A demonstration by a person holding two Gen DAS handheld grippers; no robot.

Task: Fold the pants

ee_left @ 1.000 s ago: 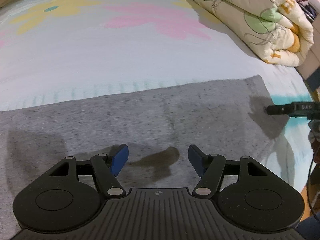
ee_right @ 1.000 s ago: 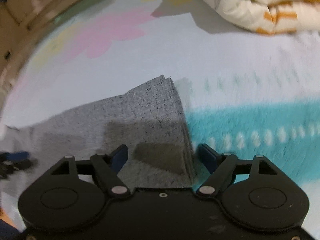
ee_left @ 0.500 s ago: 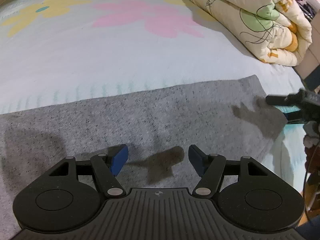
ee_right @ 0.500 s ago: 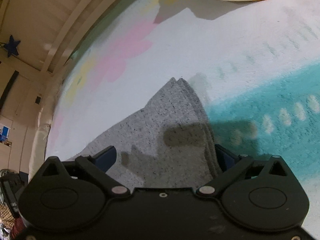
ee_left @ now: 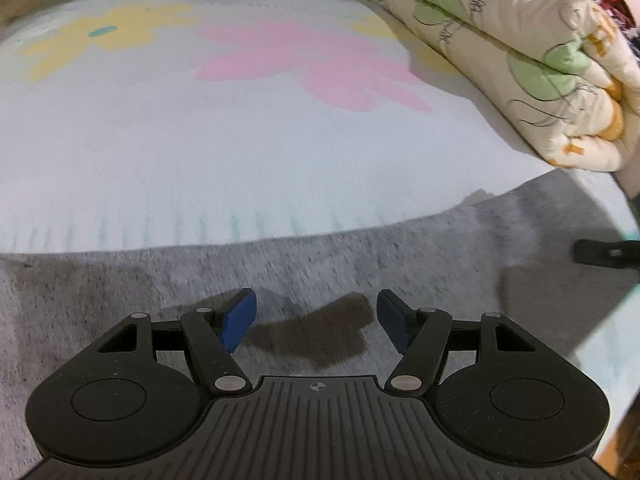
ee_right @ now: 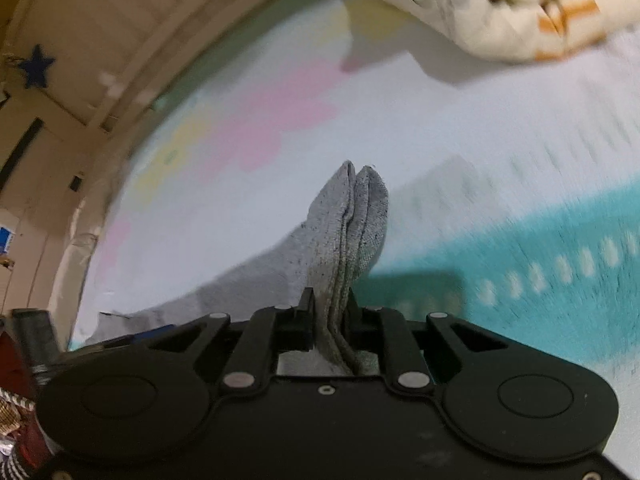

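Pants [ee_left: 328, 264], grey flecked knit, lie flat across the lower half of the left wrist view, spread over a white bedsheet [ee_left: 240, 152] w/ yellow and pink flower prints. Far edge of the cloth runs from 9 o'clock across to about 2 o'clock, where it rises toward a folded quilt [ee_left: 520, 60] in cream w/ green and orange print; whether cloth and quilt touch can't be told.

Left gripper [ee_left: 316, 316] hangs just above the fabric near the frame's 6 o'clock. Blue-tipped fingers [ee_left: 239, 318] stand wide apart, nothing between them but grey cloth below and a dark shadow patch on it. No contact w/ the cloth visible. At 3 o'clock a black finger of the other tool pokes in from the frame edge, over the pants' end.

Right gripper [ee_right: 329, 316] is closed hard on the pants [ee_right: 348, 232]: several stacked layers are pinched between the two fingers and stick up past them as two rounded grey lobes toward 12 o'clock. Rest of the fabric trails away to 8 o'clock, down toward the sheet. Beyond the pinched end, sheet [ee_right: 460, 128] shows a teal band w/ pale dots at 3 o'clock, faint pink print at 11 o'clock, quilt [ee_right: 500, 4] at 1 o'clock. Right view is blurred.
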